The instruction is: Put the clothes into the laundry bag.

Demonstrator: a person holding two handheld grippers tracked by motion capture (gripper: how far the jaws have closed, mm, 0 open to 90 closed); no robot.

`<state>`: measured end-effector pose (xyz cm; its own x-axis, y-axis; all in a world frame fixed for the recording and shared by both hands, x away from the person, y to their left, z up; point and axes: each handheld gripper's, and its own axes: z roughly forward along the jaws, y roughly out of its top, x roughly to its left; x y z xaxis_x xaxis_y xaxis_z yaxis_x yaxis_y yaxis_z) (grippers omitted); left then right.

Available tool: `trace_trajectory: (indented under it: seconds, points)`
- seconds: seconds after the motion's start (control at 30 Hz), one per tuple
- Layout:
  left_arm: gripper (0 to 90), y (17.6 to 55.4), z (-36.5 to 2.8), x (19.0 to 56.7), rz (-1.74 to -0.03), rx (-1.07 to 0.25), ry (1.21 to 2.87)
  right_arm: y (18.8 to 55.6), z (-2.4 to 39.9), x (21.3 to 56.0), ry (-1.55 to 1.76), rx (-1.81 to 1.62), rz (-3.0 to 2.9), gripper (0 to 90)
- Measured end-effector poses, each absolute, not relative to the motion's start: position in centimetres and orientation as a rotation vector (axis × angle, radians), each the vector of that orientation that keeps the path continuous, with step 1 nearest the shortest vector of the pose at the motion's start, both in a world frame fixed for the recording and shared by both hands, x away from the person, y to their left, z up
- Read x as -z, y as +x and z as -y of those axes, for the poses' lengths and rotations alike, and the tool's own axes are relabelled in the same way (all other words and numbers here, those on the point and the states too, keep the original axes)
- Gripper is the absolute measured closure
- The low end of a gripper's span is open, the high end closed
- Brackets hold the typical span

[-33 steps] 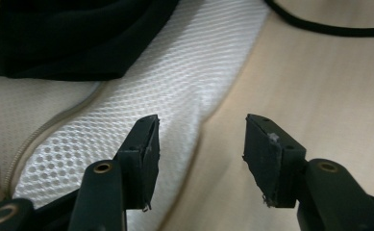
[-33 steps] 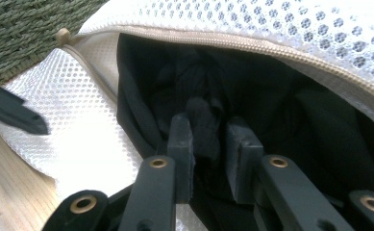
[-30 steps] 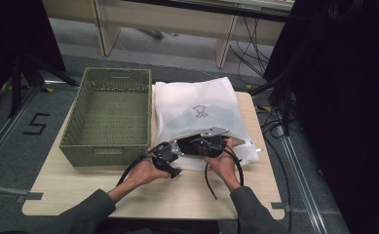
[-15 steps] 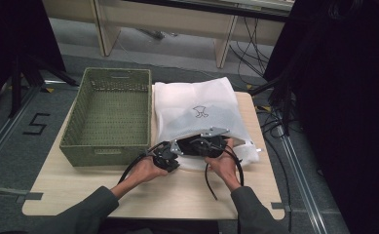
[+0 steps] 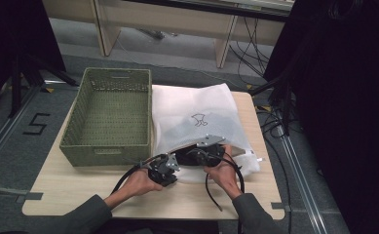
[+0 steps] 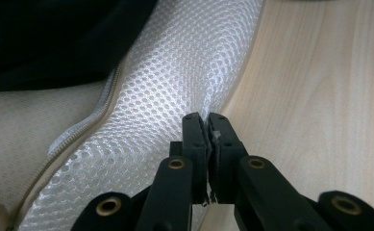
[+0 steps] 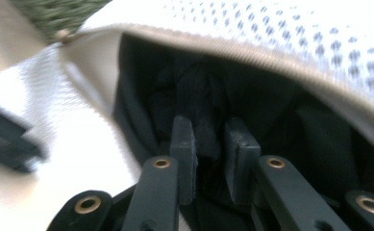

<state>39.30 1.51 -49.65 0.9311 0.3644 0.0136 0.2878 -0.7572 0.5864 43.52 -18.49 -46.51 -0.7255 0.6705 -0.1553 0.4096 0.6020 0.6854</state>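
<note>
So this looks like the pull-the-clothes-out-of-the-laundry-bag step, and the setup is decent. The white mesh zip-up laundry bag [image 5: 197,117] lies flat in the middle of the high view, on the pale wooden table [image 5: 80,192], with its open mouth facing the bottom of the frame.

The left gripper [image 6: 207,126] has just been closing and is now pinched tight on a fold of the bag's mesh edge, bottom centre of its own view, right where the fabric meets the table. In the high view it's [image 5: 161,170] at the bag's lower left corner.

The right gripper [image 7: 212,137] is pushed into the open mouth, jaws narrowed around a bunched fold of the dark black garment [image 7: 199,91] inside. That view is blurry, so how firm the bite is I can't say for sure.

My take on doing it well: keep the left one as the anchor, holding the lip low and steady, and draw the garment straight out toward the bottom of the frame. If it snags on the beige zipper [image 7: 252,50] at the top of the opening, lift the lip rather than tug harder. The empty green woven rectangular basket [image 5: 110,117] left of centre is presumably where it goes.
</note>
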Motion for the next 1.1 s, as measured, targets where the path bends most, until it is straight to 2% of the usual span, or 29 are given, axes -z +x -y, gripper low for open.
trace_trajectory:
  seconds: [0.23,0.4,0.47,0.63,0.87,1.1]
  points:
    - [86.3,39.1,-1.4,49.7,-0.475,-0.169,2.473,47.7,17.8,45.1,0.880,-0.900,-2.236,78.5]
    - [85.9,39.1,-1.3,49.7,-0.461,-0.187,2.476,49.0,17.7,45.2,0.920,-0.944,-2.268,76.9]
    - [85.8,39.1,-1.2,49.7,-0.463,-0.182,2.477,48.4,17.6,45.7,0.932,-0.943,-2.278,73.1]
    - [85.6,39.1,-1.2,49.7,-0.463,-0.184,2.475,45.9,18.2,44.7,0.988,-1.024,-2.381,54.7]
    - [85.4,39.2,-1.3,49.7,-0.481,-0.161,2.472,40.4,22.1,43.1,1.042,-0.976,-2.422,54.8]
    - [85.2,39.3,-1.3,49.7,-0.468,-0.168,2.479,37.9,24.5,46.2,1.160,-0.963,-2.517,57.6]
